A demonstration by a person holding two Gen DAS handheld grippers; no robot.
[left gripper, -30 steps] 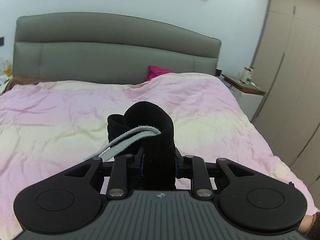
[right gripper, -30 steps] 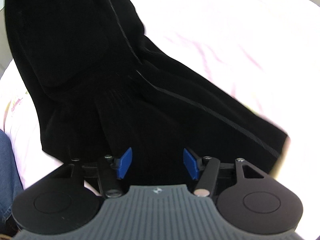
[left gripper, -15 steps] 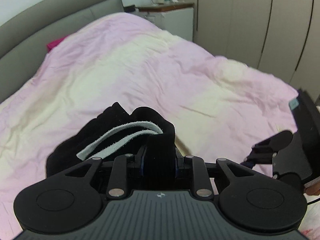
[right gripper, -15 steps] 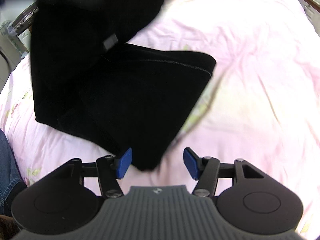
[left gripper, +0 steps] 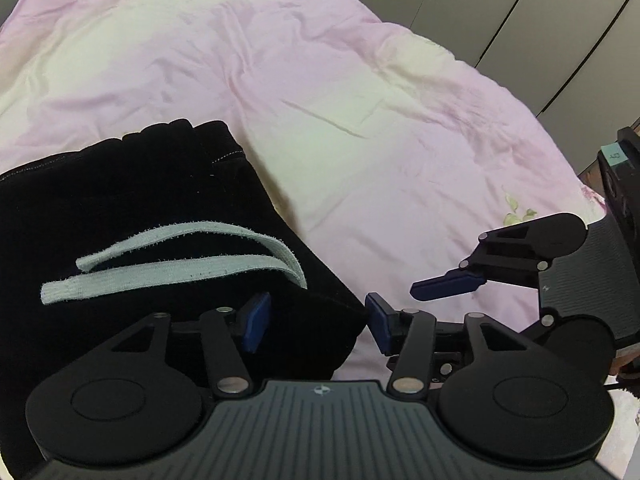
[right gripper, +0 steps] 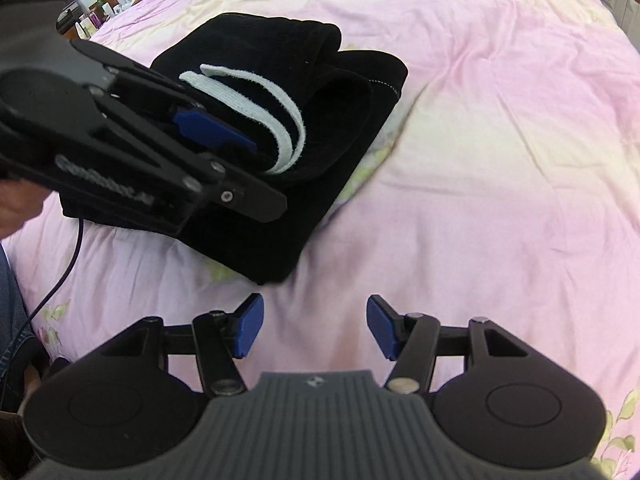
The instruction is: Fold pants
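Note:
The black pants [left gripper: 120,208] lie folded into a thick bundle on the pink duvet [left gripper: 360,100], their white drawstring [left gripper: 180,270] looped on top. My left gripper [left gripper: 316,322] hovers over the bundle's near right corner. Its jaws are opening: the corner lies between the blue pads, but they do not press on it. In the right wrist view the pants [right gripper: 352,92] and drawstring [right gripper: 256,88] sit at upper left, with one of the left gripper's fingers [right gripper: 212,126] over them. My right gripper [right gripper: 315,326] is open above bare duvet, just short of the bundle's near corner.
Wardrobe doors [left gripper: 480,8] stand beyond the bed's far side. A nightstand with bottles [right gripper: 104,8] is at the top left. A person's hand [right gripper: 16,208], a jeans leg [right gripper: 12,320] and a dark cable [right gripper: 68,264] are at the left edge.
The left gripper swung down and to the right with the pants' waistband, laid it on the bundle, and its jaws spread apart. The right gripper drew back off the pants onto bare duvet.

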